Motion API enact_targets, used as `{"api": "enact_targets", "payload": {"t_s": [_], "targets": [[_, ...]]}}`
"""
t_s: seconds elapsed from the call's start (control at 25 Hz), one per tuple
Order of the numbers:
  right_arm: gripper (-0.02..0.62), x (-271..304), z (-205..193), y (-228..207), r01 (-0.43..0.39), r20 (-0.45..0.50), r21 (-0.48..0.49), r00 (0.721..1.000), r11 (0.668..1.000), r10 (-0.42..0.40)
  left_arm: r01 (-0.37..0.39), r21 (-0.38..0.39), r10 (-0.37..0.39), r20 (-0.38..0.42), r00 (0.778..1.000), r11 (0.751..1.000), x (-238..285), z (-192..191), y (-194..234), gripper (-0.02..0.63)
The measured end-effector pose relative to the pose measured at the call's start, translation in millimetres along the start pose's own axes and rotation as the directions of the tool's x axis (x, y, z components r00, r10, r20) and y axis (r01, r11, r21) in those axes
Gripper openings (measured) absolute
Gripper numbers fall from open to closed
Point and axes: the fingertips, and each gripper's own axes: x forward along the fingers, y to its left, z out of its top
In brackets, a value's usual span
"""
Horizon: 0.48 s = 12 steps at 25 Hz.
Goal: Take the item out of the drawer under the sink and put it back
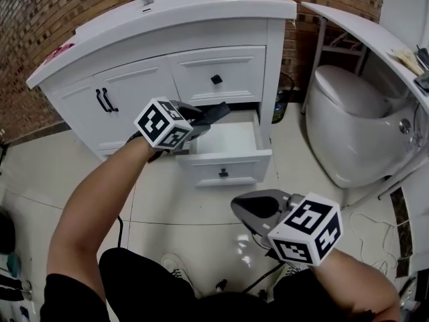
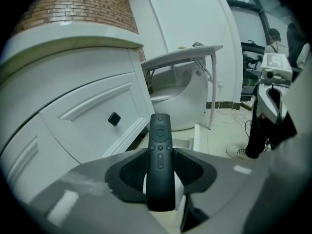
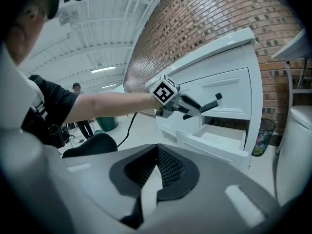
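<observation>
A black remote control (image 2: 160, 150) stands between the pads of my left gripper (image 2: 161, 170), which is shut on its lower half. In the head view the left gripper (image 1: 201, 118) holds the remote (image 1: 214, 113) just above the back left of the open lower drawer (image 1: 228, 168) of the white sink cabinet (image 1: 127, 89). The drawer's white inside shows nothing else in it. My right gripper (image 1: 236, 210) hangs over the floor in front of the drawer, with its jaws together and nothing in them. The right gripper view shows the remote (image 3: 210, 103) over the drawer (image 3: 214, 141).
A shut upper drawer with a black knob (image 1: 216, 79) sits right above the open one. A white toilet (image 1: 355, 126) stands to the right, under a white shelf (image 1: 362, 25). A bin (image 1: 285, 98) is between cabinet and toilet. Cables (image 1: 375, 230) lie on the tiled floor.
</observation>
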Motion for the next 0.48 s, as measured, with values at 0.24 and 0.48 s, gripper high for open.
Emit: {"api": "enact_targets", "payload": {"t_s": [0.24,0.48], "targets": [[0.003,8.0,-9.0,11.4,0.002,-0.03,-0.038,1.0,0.999,-0.004,0.046,-0.032,-0.042,0.116,0.992,0.998,-36.2,11.9,-52.9,0.169],[0.003,4.6,-13.7,3.1,0.024,-0.041,-0.029,0.999,0.999,-0.026,0.097,-0.15,-0.041,0.338,0.94,0.984,-91.3,22.4,-102.7,0.169]]}}
